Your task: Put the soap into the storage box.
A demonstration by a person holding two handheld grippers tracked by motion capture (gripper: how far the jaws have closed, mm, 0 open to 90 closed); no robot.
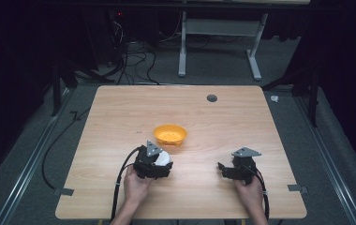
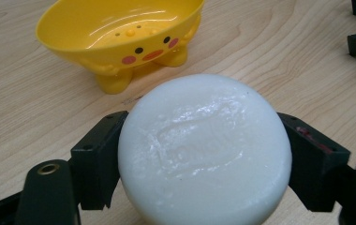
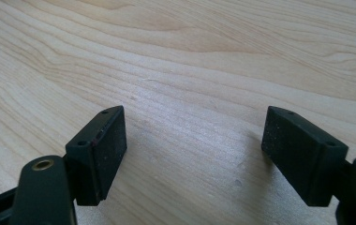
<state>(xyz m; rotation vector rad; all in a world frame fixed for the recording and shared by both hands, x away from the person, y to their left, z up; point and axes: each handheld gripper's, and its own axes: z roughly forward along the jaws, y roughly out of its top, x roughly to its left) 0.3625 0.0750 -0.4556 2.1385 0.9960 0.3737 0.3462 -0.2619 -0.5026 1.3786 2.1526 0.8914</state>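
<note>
Left of centre in the high view, the left gripper (image 1: pixel 163 161) is clamping a white soap bar (image 2: pixel 204 150) just below the empty yellow duck-faced dish (image 1: pixel 170 134), while the right gripper (image 3: pixel 192 154) is lying lower right, jaws spread over bare table (image 1: pixel 223 117).

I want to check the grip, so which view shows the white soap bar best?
The left gripper view: the white soap bar sits large between the left gripper's jaws, both pads against its sides. The high view shows a small white patch at that gripper, near the yellow dish. The right gripper view shows bare table.
</note>
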